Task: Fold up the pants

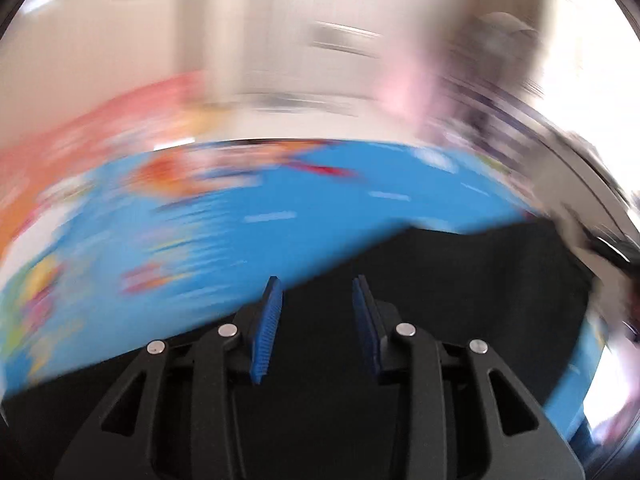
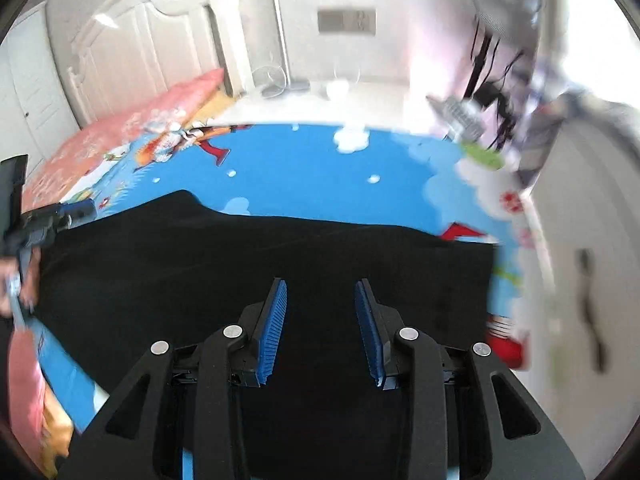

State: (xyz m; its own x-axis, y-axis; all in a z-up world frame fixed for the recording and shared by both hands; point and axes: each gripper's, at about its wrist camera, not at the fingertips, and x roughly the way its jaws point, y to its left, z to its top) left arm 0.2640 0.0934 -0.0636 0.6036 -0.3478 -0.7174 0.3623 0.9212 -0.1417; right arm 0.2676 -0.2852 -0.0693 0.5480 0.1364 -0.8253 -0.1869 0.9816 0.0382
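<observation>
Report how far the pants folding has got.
Done: the black pants lie on the blue sheet as a broad block, apparently folded at least once. In hand: nothing; left gripper and right gripper stand open above the cloth. Left: probably another fold.

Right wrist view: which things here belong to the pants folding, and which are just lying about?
Part of the job:
black pants, spread flat
blue sheet under them
right gripper, open, nothing between its pads
left gripper, open too

Just lying about:
pink quilt
white fan
white headboard
</observation>
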